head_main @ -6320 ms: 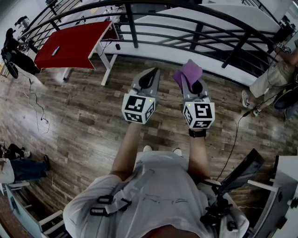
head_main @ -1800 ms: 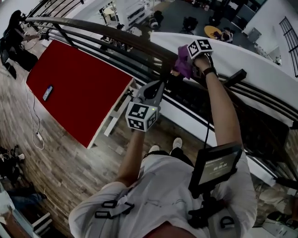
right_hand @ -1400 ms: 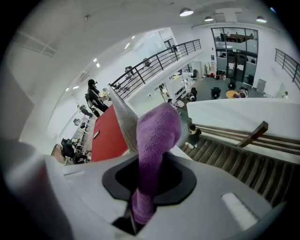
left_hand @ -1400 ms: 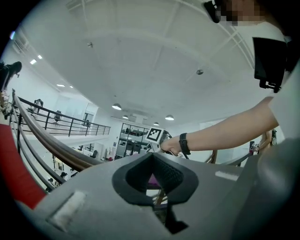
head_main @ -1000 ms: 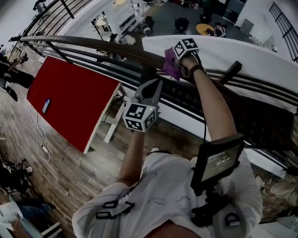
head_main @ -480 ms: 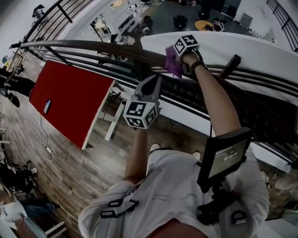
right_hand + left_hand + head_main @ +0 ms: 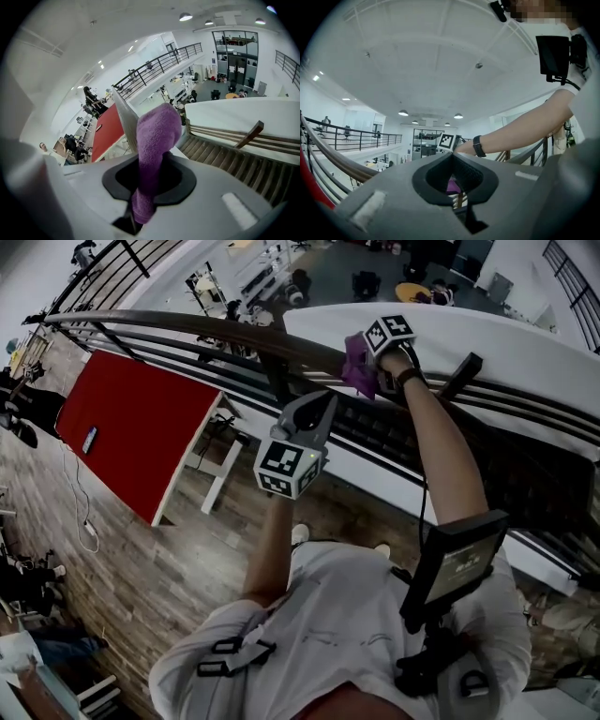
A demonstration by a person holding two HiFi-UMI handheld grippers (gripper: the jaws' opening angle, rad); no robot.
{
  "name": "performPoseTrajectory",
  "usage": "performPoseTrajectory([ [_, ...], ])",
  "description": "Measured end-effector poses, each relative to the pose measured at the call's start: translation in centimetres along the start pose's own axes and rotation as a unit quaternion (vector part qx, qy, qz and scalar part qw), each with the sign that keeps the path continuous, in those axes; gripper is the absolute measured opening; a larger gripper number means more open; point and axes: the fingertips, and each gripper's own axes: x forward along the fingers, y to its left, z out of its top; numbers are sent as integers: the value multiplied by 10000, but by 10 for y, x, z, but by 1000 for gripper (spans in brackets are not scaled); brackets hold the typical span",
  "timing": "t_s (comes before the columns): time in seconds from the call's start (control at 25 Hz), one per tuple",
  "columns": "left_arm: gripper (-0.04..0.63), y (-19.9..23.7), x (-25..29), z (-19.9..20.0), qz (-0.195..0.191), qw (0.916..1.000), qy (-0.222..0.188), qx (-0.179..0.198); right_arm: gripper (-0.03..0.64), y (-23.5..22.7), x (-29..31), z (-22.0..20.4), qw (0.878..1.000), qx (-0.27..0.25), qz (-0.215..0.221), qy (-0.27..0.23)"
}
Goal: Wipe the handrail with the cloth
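The dark wooden handrail curves from upper left to right across the head view. My right gripper is shut on a purple cloth, which is pressed on top of the rail. In the right gripper view the cloth sticks out between the jaws and lies against the pale rail strip. My left gripper hangs lower, in front of the railing bars, shut with nothing in it. In the left gripper view its closed jaw tips point up toward the right arm.
A red table with a phone on it stands left, beneath the railing. A white ledge runs beyond the rail. A tablet hangs at the person's chest. People and cables are at the far left on the wooden floor.
The right gripper rose with the cloth from waist height to the handrail top, then slid slightly right along it. The left gripper stays shut below the rail.
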Motion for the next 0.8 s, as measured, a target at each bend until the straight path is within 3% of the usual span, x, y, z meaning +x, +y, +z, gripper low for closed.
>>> performPoseTrajectory([
  [0.48, -2, -74, 44, -7, -632, 9979, 153, -54, 66, -49, -59, -61, 9995, 251, -181, -109],
  [0.8, -2, -138, 67, -1, -1411, 9900, 72, 17, 66, -97, -112, -103, 9974, 437, -559, 139],
])
